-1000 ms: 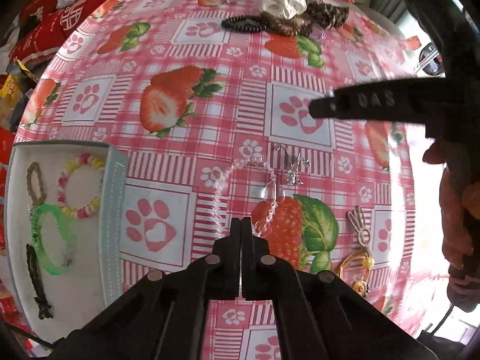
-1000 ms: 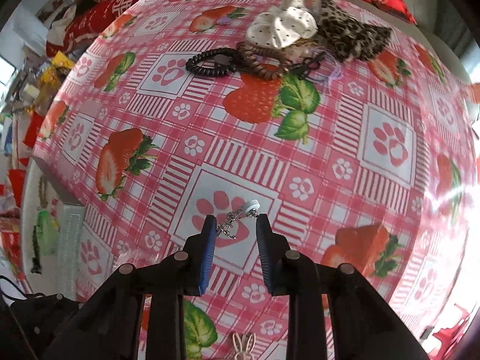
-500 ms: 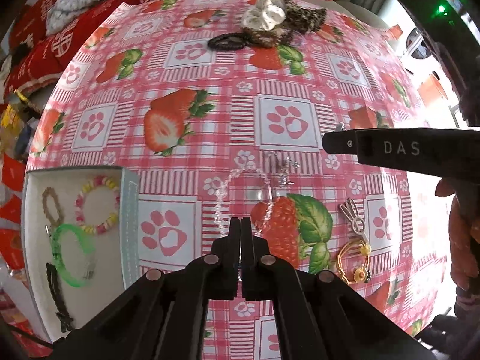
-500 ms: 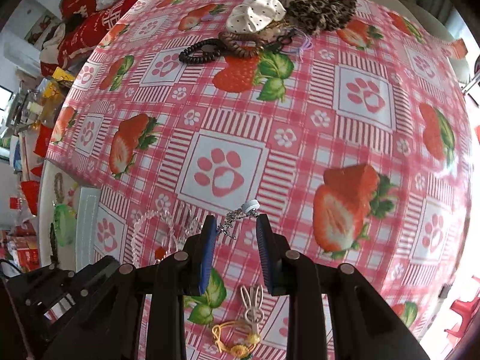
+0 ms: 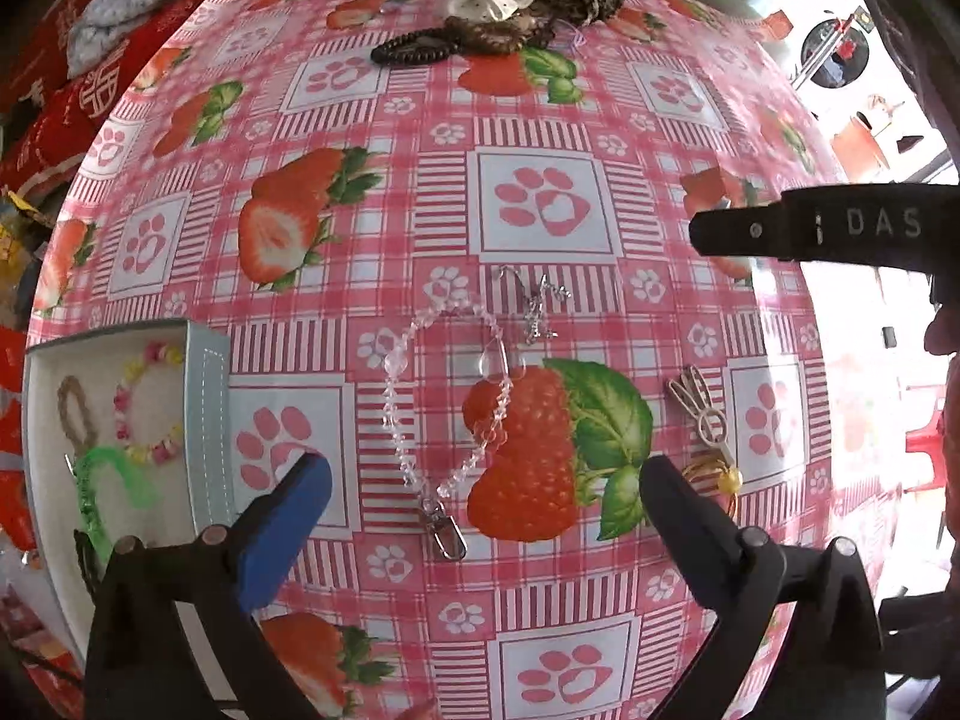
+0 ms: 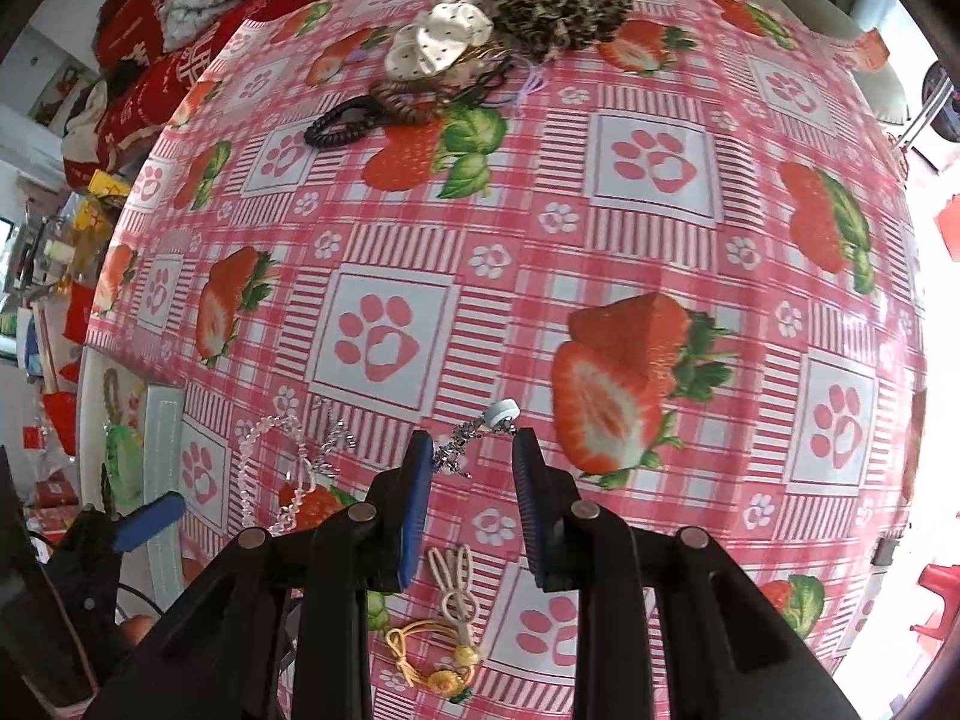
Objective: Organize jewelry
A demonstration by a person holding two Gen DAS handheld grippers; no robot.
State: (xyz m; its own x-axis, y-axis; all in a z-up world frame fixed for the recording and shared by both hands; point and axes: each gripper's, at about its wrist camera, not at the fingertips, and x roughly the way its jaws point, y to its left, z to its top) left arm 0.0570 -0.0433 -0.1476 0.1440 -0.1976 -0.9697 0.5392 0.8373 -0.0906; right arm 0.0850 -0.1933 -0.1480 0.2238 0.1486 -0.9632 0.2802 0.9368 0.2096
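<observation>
The left gripper (image 5: 480,480) is opening up right now, fingers spreading wide across the bottom of the left wrist view, and nothing is pinched between them. The clear bead bracelet (image 5: 447,402) is lying flat on the strawberry tablecloth (image 5: 540,210) in the gap between the two fingers, clasp end pointing toward the bottom of the frame, pads not touching it.

The right gripper (image 6: 474,468) is sitting low center in its own view, fingers only partly apart, and a little silver earring (image 6: 480,438) with a white stopper is hanging right at the fingertips. Can't really tell if the pads are actually squeezing it or not.

The jewelry box (image 5: 207,420) is sitting at the lower left of the left view, with a green bracelet (image 5: 102,480) and a pastel bead bracelet (image 5: 150,402) already lying inside. A rabbit charm (image 6: 456,588) is lying just below the right fingers, and a pile of hair ties (image 6: 480,54) is sitting at the top of the frame.
</observation>
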